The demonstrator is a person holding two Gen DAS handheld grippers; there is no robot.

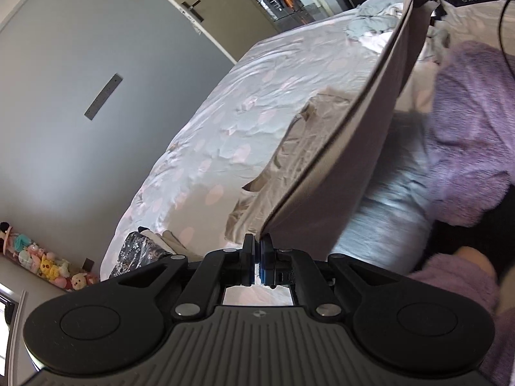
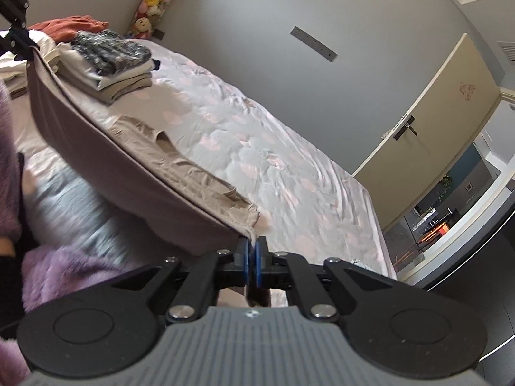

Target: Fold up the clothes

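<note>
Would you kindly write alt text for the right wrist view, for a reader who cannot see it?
The right tongs, shut, pinch one corner of a beige garment stretched taut above a bed toward the left tongs at the far corner. A stack of folded clothes sits on the bed behind.

Soft daylight, no glare; strong fisheye warp at edges; motion blur on purple sleeve [image 1: 466,135].

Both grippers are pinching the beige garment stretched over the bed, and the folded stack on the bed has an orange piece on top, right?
Not quite. The top of the folded stack is a dark grey patterned piece, not orange; the right wrist view shows it. An orange garment lies behind the stack. The rest holds: the left gripper and right gripper both pinch the beige garment over the bed.
</note>
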